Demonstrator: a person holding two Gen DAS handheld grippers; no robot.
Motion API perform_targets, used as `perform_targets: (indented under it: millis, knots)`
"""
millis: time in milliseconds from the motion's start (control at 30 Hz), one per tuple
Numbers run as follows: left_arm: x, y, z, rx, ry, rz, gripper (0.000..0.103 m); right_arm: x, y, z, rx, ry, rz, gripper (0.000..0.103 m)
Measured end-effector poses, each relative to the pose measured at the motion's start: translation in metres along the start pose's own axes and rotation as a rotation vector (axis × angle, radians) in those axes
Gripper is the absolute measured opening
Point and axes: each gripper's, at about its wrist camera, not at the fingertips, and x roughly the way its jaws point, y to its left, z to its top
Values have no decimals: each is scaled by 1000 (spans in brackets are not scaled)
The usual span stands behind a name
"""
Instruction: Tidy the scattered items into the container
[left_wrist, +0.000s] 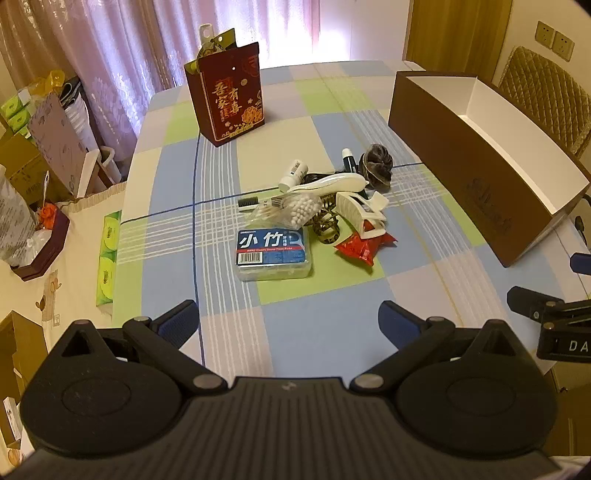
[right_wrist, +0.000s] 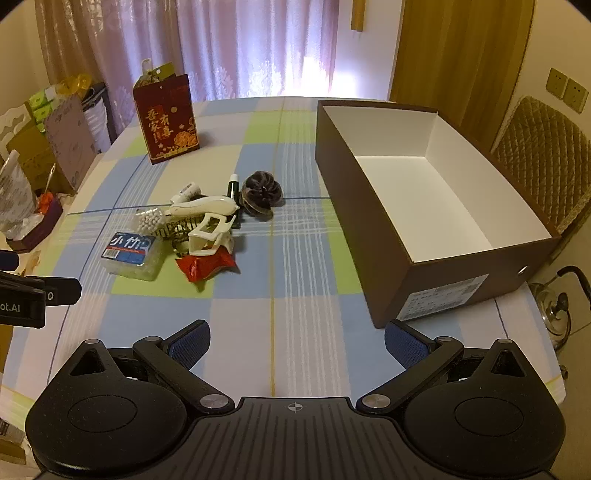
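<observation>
Checked tablecloth (right_wrist: 303, 295) fills the near view, where the left gripper (left_wrist: 288, 321) and right gripper (right_wrist: 295, 343) both hover with jaws spread wide and empty. Beyond them the scattered items (left_wrist: 317, 210) lie heaped mid-table, straight ahead of the left gripper, which looks nearer. Right of the heap stands the empty container (right_wrist: 436, 192), its long axis running near to far.

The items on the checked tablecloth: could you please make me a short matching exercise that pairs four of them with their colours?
Things:
1. hair claw clip
2. snack packet
3. scrunchie
4. storage box, outside

Colours:
A. red
B. brown
C. white
D. dark, near black

Pairs: 1-C, 2-A, 3-D, 4-B
</observation>
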Motion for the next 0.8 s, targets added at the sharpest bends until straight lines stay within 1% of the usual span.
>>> perform_targets:
  millis: [433, 800]
  knots:
    - [4, 10, -8, -22, 21, 12, 102, 5, 12, 0, -21, 12, 16, 103]
    - [3, 11, -7, -31, 21, 16, 102, 6, 11, 3, -29, 10, 16, 103]
